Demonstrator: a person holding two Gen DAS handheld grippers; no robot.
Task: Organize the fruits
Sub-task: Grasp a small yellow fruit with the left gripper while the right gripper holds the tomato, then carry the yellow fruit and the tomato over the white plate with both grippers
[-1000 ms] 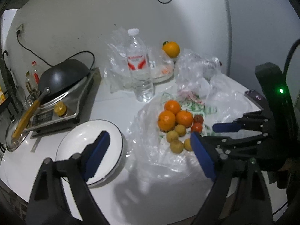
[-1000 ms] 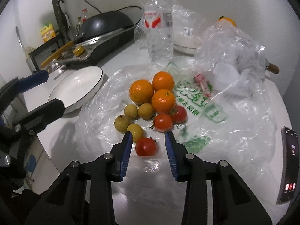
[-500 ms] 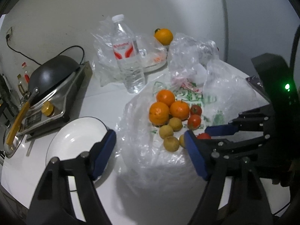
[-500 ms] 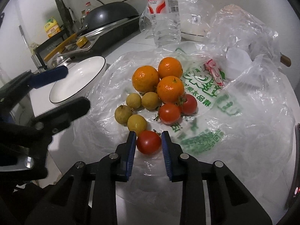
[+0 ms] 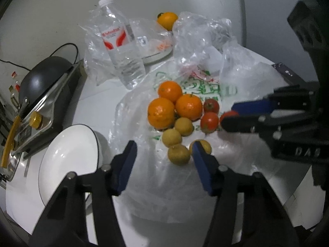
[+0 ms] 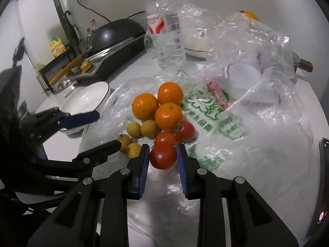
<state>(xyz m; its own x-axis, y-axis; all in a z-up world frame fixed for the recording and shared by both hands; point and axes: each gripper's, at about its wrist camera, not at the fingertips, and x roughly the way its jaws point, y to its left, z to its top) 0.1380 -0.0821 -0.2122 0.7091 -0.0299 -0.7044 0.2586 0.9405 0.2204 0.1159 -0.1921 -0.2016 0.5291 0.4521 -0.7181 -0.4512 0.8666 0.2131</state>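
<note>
On a spread clear plastic bag point(image 5: 144, 185) lie three oranges point(image 5: 161, 113), two red tomatoes point(image 5: 209, 122) and several small yellow fruits point(image 5: 183, 126). My left gripper point(image 5: 163, 144) points down at the yellow ones and its jaws are closing. One yellow fruit point(image 5: 178, 154) lies between the pads, which do not touch it. My right gripper point(image 6: 163, 147) is shut on a third red tomato point(image 6: 163, 156), just in front of the pile. From the left wrist view, the right gripper point(image 5: 227, 115) comes in from the right with that tomato.
A white bowl point(image 5: 70, 160) stands left of the bag, beside a black wok point(image 5: 41, 78) on a stove. Behind the pile are a water bottle point(image 5: 121, 47), crumpled bags, a plate and another orange point(image 5: 167, 19). A phone point(image 6: 323, 175) lies at the right edge.
My left gripper moved forward and down over the yellow fruits and its jaws narrowed. My right gripper closed onto the front tomato and shifted slightly with it.
</note>
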